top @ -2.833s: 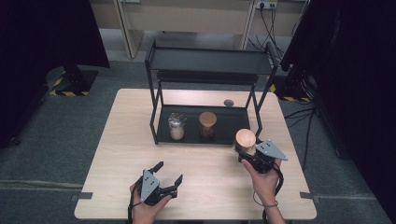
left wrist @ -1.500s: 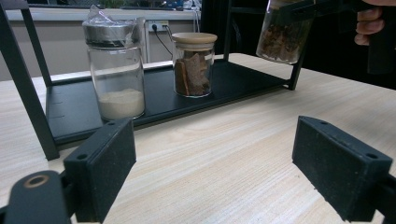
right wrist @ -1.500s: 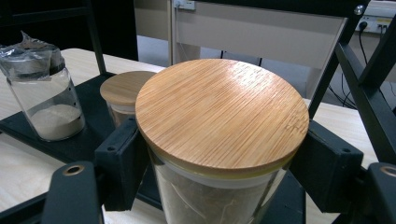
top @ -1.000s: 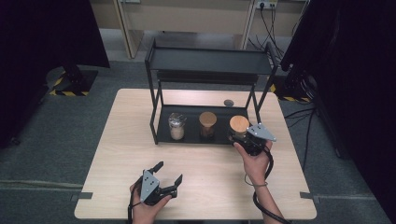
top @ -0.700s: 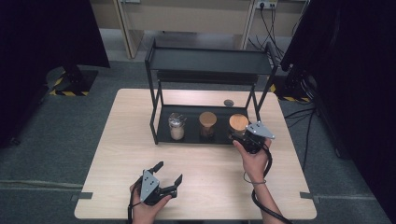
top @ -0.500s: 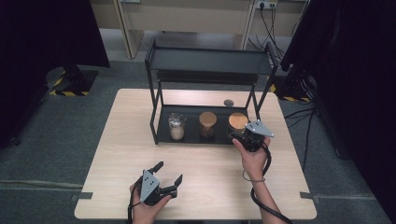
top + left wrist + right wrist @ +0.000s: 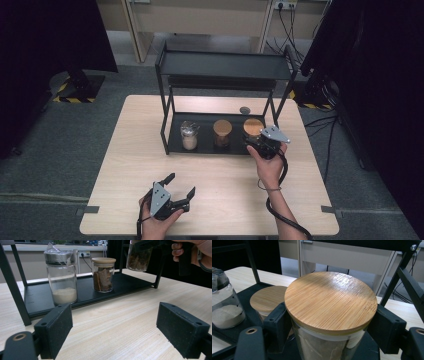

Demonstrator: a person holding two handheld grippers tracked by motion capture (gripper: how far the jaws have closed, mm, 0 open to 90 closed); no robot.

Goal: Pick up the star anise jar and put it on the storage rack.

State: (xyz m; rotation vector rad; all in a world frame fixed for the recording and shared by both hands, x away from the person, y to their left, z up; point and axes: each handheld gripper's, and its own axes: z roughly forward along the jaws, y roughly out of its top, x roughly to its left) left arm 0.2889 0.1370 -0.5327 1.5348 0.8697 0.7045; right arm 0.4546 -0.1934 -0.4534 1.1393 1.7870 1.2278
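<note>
From above, the right claw [image 7: 260,142] reaches out over the bench [image 7: 135,150] to the rack [image 7: 172,145]'s right end, clamped on the bamboo-lid jar [image 7: 253,128] over its bottom shelf. Left claw [image 7: 172,192] sits near the bench's front edge. Its own view shows both jaws spread wide, nothing between. Right gripper view: jaws pinch the jar just under the lid.

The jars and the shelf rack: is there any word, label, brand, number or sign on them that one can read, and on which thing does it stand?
None can be read.
Bamboo-lidded jar in the right tongs: no label shows.
Middle jar and powder jar: plain glass, no print.
Black shelf rack and left tongs: no markings.
</note>
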